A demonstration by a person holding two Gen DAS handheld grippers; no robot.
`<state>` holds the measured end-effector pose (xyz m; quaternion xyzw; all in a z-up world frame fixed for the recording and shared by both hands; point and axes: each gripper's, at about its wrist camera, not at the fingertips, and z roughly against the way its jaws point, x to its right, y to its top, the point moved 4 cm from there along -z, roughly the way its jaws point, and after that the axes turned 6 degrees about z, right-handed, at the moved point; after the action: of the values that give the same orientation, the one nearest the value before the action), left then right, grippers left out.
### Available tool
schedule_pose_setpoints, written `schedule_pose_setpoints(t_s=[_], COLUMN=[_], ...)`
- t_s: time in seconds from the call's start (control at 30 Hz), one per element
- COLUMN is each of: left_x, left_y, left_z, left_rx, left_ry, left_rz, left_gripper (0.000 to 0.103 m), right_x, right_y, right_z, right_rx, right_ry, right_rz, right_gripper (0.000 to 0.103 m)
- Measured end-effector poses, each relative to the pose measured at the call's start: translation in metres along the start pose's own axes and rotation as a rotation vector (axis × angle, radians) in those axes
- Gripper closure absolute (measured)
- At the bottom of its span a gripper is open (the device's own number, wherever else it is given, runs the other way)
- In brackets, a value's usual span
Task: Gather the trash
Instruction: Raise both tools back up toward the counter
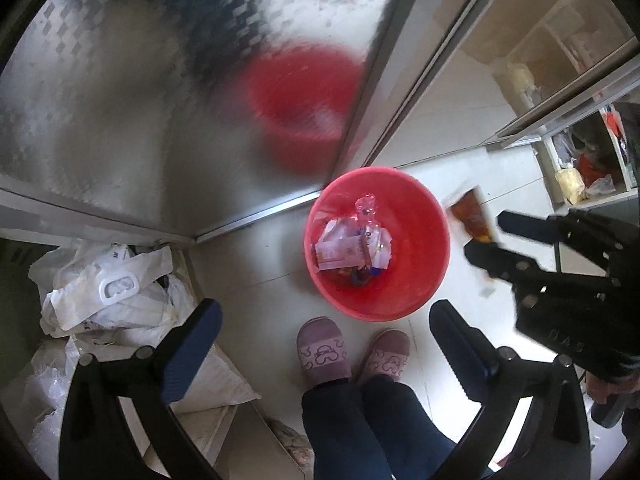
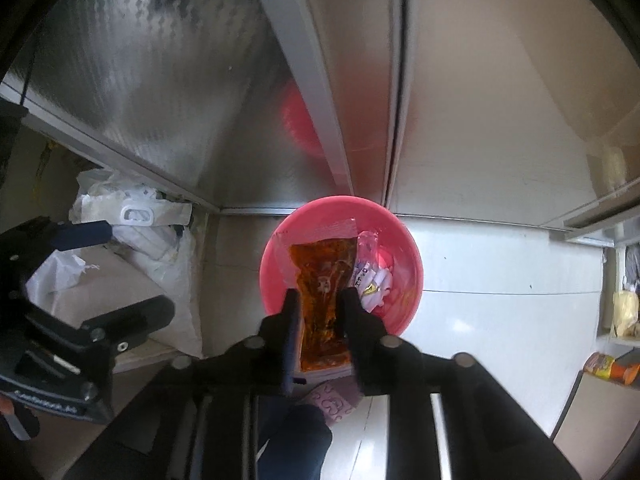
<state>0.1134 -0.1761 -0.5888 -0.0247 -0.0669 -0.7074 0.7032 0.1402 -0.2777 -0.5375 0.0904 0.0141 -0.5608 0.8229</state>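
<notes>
A clear sachet of orange-red sauce (image 2: 326,300) is seen hanging between the two black fingers of the right gripper (image 2: 320,312), over the mouth of the red plastic bucket (image 2: 408,256); the fingers are parted, and it cannot be told whether their pads press on the packet. In the left wrist view the same sachet (image 1: 472,220) is shown beside the bucket's rim (image 1: 436,240), at the tips of the right gripper (image 1: 486,236). Inside the bucket, crumpled clear plastic and a white wrapper (image 1: 352,246) are gathered on the bottom; print is carried on the wrapper, including a small yellow mark, but nothing can be read. The left gripper (image 1: 324,332) is held above the floor with its blue-padded fingers (image 1: 192,344) spread wide and nothing between them. Below it, a person's pink patterned slippers (image 1: 324,354) and dark trouser legs are seen just beside the bucket. The bucket stands on a pale tiled floor (image 1: 256,264) near a textured metal panel (image 1: 120,100), in which a red blur is reflected. To the left, white sacks (image 1: 112,296) with a white plastic handle are piled; faint lettering on them is too blurred to read. Raised letters on the right gripper's body cannot be made out.
</notes>
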Motion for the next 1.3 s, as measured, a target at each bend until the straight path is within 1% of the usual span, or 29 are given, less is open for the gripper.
schedule_pose_setpoints(t_s=[0.03,0.1,0.17,0.23,0.37,0.4,0.43,0.53,0.63,0.73,0.83,0.9,0.97,1.1,1.3], left_x=[-0.001,-0.003,-0.003,-0.001,0.005,0.008,0.010,0.016,0.019,0.024,0.030,0.032,0.034,0.025,0.012], left_y=[-0.001,-0.002,-0.002,-0.002,-0.001,-0.001,0.000,0.004,0.008,0.016,0.023,0.029,0.037,0.047,0.064], left_z=[0.001,0.004,0.009,0.021,0.055,0.069,0.081,0.126,0.173,0.220,0.270,0.304,0.330,0.379,0.432], left_rx=[0.001,0.000,-0.004,0.004,0.022,0.025,0.033,0.063,0.086,0.102,0.152,0.192,0.222,0.261,0.353], left_ry=[0.002,0.004,0.008,0.008,0.011,0.012,0.011,0.016,0.009,-0.009,0.013,0.028,0.028,-0.011,0.027], left_rz=[0.005,0.013,0.012,0.010,0.007,0.003,0.000,-0.002,0.013,0.005,-0.036,-0.048,-0.039,0.007,0.012], left_gripper=[0.000,0.000,0.000,0.000,0.000,0.000,0.000,0.000,0.000,0.000,0.000,0.000,0.000,0.000,0.000], right_x=[0.001,0.002,0.003,0.003,0.003,0.002,0.001,-0.002,-0.002,-0.006,-0.008,-0.015,-0.024,-0.034,-0.046], right_y=[0.000,-0.001,-0.001,-0.003,-0.005,-0.004,-0.002,0.003,0.009,0.016,0.024,0.029,0.037,0.049,0.076], right_z=[-0.003,-0.002,0.008,0.022,0.059,0.073,0.088,0.130,0.169,0.214,0.260,0.285,0.310,0.356,0.403], right_rx=[-0.005,-0.008,0.013,0.043,0.055,0.063,0.074,0.112,0.122,0.158,0.185,0.196,0.219,0.262,0.334], right_ry=[-0.012,-0.044,-0.080,-0.093,-0.086,-0.084,-0.094,-0.125,-0.110,-0.120,-0.126,-0.119,-0.133,-0.147,-0.146], right_rz=[0.001,0.003,0.013,0.014,-0.008,-0.007,-0.002,-0.010,-0.038,-0.044,-0.067,-0.070,-0.061,-0.051,-0.017], right_gripper=[0.047,0.040,0.036,0.022,0.020,0.015,0.007,0.002,0.001,0.001,0.000,0.000,0.000,0.000,0.000])
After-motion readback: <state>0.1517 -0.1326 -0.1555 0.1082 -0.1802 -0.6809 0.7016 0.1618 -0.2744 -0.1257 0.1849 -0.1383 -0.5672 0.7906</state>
